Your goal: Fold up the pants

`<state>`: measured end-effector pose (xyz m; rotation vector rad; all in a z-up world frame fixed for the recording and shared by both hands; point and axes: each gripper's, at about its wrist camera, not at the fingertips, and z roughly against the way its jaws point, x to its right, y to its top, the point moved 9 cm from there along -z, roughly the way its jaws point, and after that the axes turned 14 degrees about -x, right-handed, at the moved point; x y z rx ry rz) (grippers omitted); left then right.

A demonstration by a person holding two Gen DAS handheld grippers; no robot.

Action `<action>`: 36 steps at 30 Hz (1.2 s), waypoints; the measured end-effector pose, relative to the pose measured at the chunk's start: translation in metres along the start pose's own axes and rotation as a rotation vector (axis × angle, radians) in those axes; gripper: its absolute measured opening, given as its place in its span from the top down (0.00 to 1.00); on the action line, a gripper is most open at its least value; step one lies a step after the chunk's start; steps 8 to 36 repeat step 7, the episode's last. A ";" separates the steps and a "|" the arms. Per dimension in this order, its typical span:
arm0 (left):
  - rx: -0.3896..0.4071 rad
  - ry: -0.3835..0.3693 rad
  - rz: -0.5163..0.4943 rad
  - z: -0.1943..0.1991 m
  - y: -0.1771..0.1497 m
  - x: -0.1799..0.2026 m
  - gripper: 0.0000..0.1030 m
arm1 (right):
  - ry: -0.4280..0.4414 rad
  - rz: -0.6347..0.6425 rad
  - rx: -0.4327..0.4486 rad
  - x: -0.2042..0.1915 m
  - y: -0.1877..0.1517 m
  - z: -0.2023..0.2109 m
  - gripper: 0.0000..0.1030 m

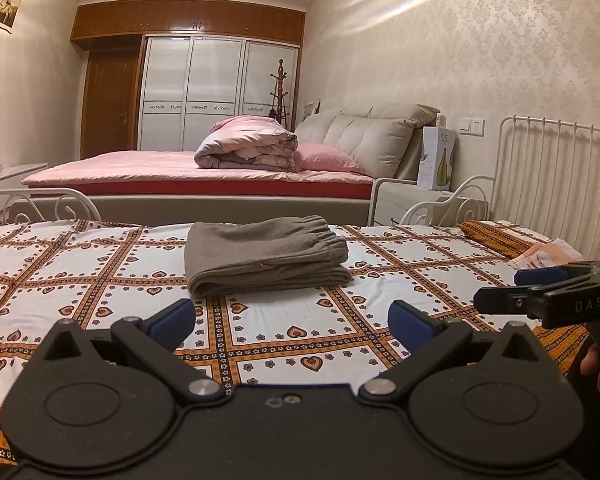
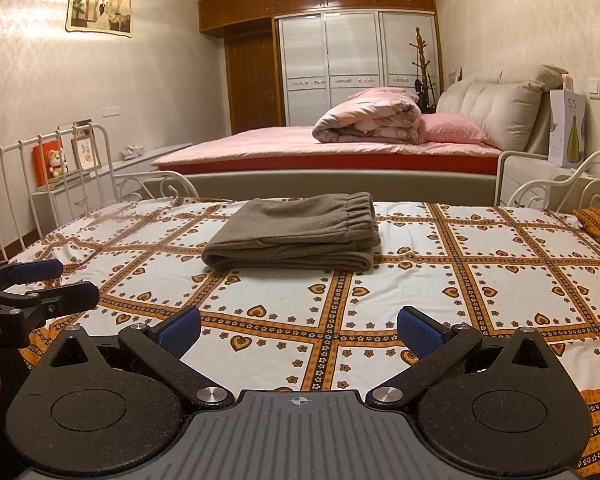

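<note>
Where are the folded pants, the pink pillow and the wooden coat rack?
folded pants (image 2: 296, 236): right wrist view, top layer.
pink pillow (image 2: 454, 128): right wrist view, middle of its face.
wooden coat rack (image 1: 281, 92): left wrist view, its post.

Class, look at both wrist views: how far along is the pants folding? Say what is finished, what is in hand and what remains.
Done: the grey pants lie in a compact stack of layers on the patterned bedsheet, waistband at the right. In hand: nothing; the left gripper and right gripper are both open, held short of the pants and touching no cloth. Left: apparently nothing, at most a tidying of the edges.
</note>
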<state>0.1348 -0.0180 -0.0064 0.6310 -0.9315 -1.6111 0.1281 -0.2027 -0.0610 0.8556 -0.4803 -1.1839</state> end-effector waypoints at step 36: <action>-0.002 0.001 -0.017 0.000 -0.001 0.002 0.08 | 0.001 0.002 0.001 0.000 0.000 0.001 0.00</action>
